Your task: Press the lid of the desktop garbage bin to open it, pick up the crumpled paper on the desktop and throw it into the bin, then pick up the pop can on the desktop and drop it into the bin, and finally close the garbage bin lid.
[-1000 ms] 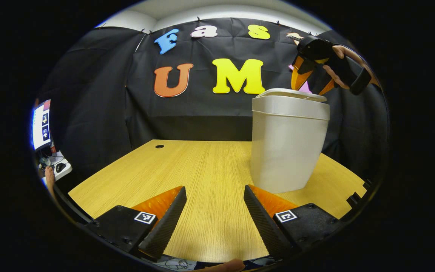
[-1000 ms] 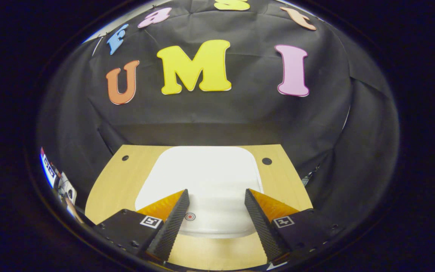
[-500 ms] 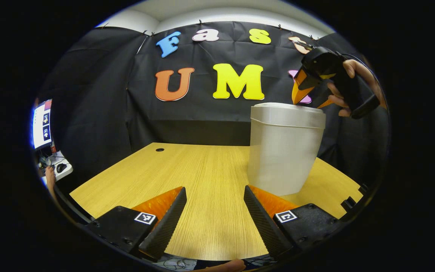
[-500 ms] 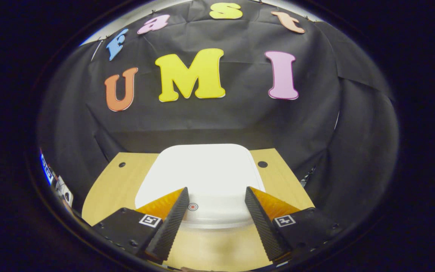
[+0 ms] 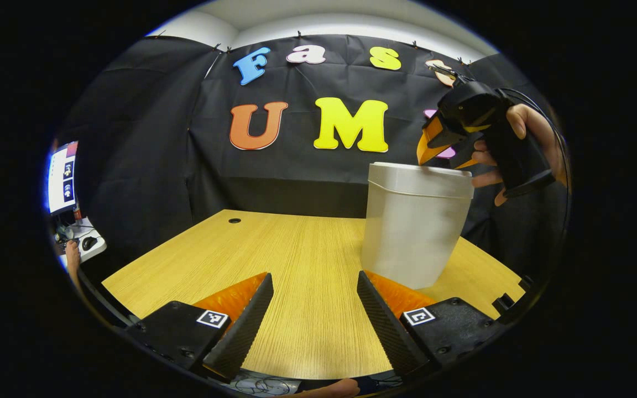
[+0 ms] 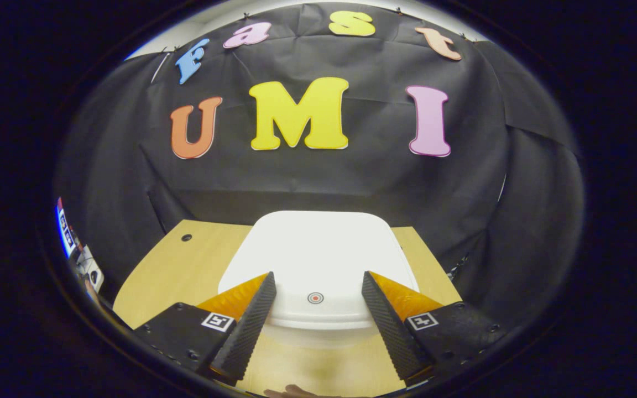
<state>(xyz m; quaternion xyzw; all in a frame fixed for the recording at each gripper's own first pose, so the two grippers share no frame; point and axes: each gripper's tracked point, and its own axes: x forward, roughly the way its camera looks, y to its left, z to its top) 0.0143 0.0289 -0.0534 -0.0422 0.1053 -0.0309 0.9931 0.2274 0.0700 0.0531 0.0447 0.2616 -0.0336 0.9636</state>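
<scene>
A white bin (image 5: pixel 415 226) stands on the right half of the wooden table (image 5: pixel 296 249), its lid (image 5: pixel 421 172) lying flat on the rim. In the left gripper view my right gripper (image 5: pixel 439 161), held by a hand (image 5: pixel 523 124), tilts down with its tips at the lid's top. From the right gripper view, the white lid (image 6: pixel 318 249) lies just under my open right gripper (image 6: pixel 317 276), and a small red ring mark (image 6: pixel 315 298) sits between the fingers. My left gripper (image 5: pixel 314 282) hovers open over bare table, left of the bin's base.
A lit monitor (image 5: pixel 61 177) and a side desk with a mouse (image 5: pixel 89 243) are off the table's left edge. There are round cable holes (image 5: pixel 234 220) at the table's back. The black cloth wall stands close behind the bin.
My right gripper has come down from above the bin onto the lid. The lid stood slightly raised a second ago and now lies flat. My left gripper has barely moved.
</scene>
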